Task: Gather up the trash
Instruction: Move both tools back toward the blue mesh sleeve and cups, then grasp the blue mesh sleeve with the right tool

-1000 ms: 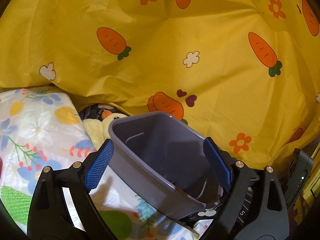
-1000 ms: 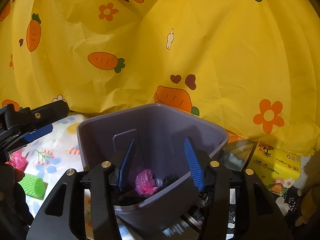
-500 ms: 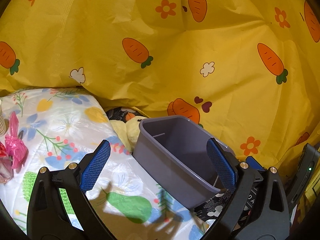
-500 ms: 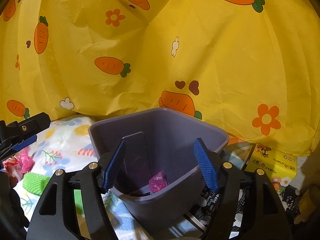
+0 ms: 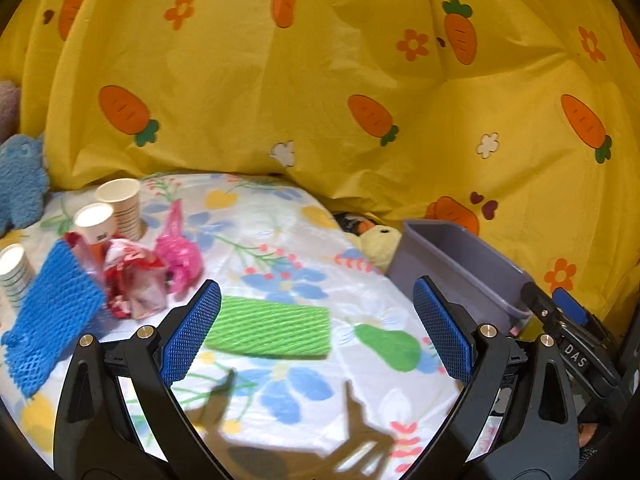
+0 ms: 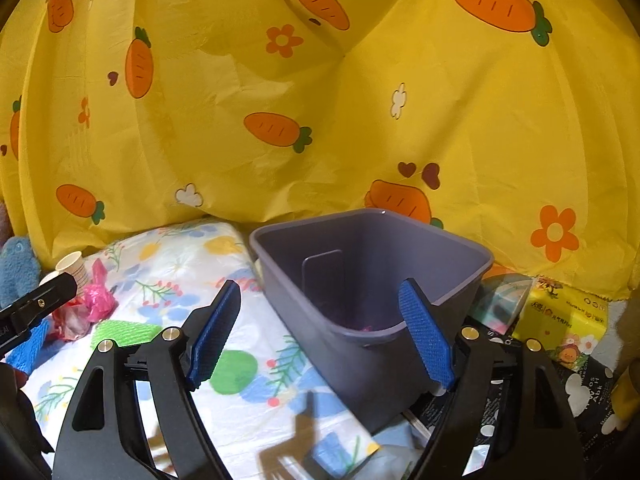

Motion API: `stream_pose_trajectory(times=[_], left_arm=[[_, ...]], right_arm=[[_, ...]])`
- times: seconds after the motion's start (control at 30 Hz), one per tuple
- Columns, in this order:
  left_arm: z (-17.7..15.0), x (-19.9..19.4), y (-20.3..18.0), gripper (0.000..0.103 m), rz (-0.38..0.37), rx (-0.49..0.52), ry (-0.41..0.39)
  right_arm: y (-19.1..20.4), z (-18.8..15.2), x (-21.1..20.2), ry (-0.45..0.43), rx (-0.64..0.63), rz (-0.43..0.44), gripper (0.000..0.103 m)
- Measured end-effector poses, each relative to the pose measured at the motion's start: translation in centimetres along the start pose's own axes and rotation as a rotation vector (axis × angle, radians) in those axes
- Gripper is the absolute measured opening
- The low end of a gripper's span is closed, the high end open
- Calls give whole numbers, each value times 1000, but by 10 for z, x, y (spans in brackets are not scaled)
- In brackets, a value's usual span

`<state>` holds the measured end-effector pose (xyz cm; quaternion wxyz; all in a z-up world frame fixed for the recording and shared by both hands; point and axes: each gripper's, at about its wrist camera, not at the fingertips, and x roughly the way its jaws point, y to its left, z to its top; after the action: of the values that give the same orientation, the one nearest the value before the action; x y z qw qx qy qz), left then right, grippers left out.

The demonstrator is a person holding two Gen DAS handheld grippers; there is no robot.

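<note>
1. Grey plastic bin [image 6: 372, 280] sits just ahead of the right tongs [image 6: 320, 336], whose jaws are opening with nothing between the pads; something pink lies at its bottom.
2. Left tongs [image 5: 316, 332] are spread wide and empty.
3. Green foam net [image 5: 268, 330] lies just ahead between their fingers, on the floral cloth [image 5: 280, 248].
4. Blue foam net [image 5: 52, 316], pink bag [image 5: 180, 252], red wrapper [image 5: 132, 280] and paper cups [image 5: 120, 204] lie ahead-left.

The bin [image 6: 360, 280] is smooth grey plastic with a matt finish. Left of the bin, the green sleeve [image 5: 268, 326] and blue sleeve [image 5: 52, 316] are ribbed foam netting. The cups [image 5: 120, 204] look like paper. The floral cover [image 5: 280, 248] is glossy sheeting. Tool pads [image 6: 426, 340] are textured blue rubber.
</note>
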<state>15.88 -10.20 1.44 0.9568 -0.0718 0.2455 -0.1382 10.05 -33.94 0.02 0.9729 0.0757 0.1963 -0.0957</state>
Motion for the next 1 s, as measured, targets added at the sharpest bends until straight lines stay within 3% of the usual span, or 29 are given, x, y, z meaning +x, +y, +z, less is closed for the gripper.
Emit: stream_pose_trajectory(times=[0.23,0.43,0.6,0.77,1.0], left_arm=[[-25,-48,88,95,270,-71,-9],[-42,-92,150,95,450,-125,-32],[-50,-117,186,95,533,-183,-51],[-54,-130,209,95,583,-230,-65],[-56,-131,227,95,596,-274,-74]], right_arm=[[74,-20,5,74,-91,179,79],[154,-38,10,147,-186,341,79],[220,-53,20,226,-245,484,79],[274,-68,34,307,-298,542,79],[310,-67,71,437,-196,641,79]])
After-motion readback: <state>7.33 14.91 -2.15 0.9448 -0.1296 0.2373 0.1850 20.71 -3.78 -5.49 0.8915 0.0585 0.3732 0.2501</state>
